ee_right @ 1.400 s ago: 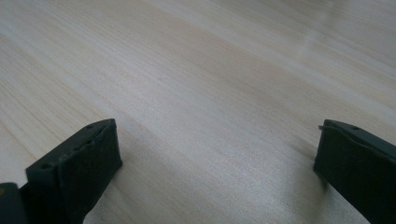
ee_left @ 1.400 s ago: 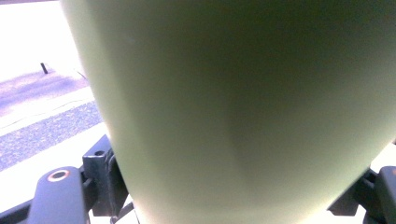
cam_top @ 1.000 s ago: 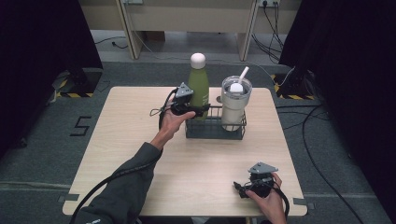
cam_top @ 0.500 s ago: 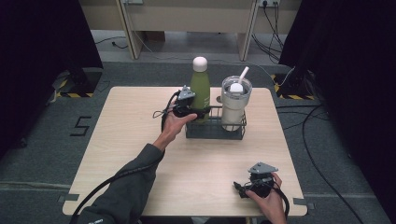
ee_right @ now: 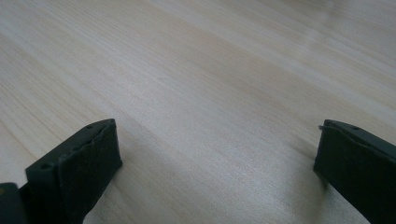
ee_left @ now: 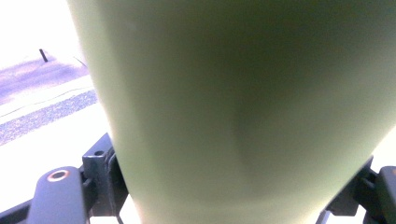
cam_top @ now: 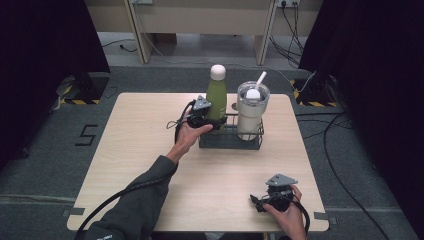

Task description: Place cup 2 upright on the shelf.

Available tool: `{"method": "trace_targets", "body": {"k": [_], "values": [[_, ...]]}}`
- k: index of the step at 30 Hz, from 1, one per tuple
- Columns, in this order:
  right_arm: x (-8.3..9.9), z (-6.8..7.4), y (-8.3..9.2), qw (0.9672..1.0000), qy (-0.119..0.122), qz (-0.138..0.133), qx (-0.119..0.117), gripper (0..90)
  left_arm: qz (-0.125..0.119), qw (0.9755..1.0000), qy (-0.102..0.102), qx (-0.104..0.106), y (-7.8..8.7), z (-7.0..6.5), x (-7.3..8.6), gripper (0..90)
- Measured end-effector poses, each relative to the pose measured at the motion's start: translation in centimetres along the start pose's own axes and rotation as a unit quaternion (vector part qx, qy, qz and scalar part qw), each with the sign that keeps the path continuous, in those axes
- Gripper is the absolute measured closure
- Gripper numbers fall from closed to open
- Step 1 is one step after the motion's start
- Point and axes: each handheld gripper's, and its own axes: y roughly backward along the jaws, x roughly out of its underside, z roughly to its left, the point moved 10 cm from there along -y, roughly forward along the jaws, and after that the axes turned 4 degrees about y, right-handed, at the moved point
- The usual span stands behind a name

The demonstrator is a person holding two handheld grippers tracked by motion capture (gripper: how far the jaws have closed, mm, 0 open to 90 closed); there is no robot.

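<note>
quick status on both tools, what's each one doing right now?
Left tool: shut on the green bottle, which stands in the wire rack.
Right tool: open, holding nothing, low over the table.

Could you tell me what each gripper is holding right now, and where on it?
The left gripper grips the green bottle around its lower body; the right gripper is open, holding nothing.

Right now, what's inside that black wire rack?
The wire rack holds two things: the green bottle, gripped by the left gripper, and a clear tumbler with lid and straw. The rack's floor beneath them is hidden.
</note>
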Motion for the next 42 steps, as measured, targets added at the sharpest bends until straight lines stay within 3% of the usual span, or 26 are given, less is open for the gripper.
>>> {"method": "trace_targets", "body": {"k": [28, 38, 42], "values": [[0.0, 0.0, 0.0, 1.0, 0.004, 0.0, 0.0, 0.6, 0.005, 0.9999, -0.015, -0.001, -0.6, -0.3, 1.4, 20.2], [0.0, 0.0, 0.0, 1.0, 0.003, 0.0, 0.001, 0.6, -0.005, 1.0, -0.003, 0.007, -0.2, 0.0, 1.7, 20.1], [0.0, 0.0, 0.0, 1.0, 0.003, 0.0, 0.0, 0.5, -0.001, 0.9998, -0.021, 0.007, -0.1, -0.2, 1.9, 20.0]]}}
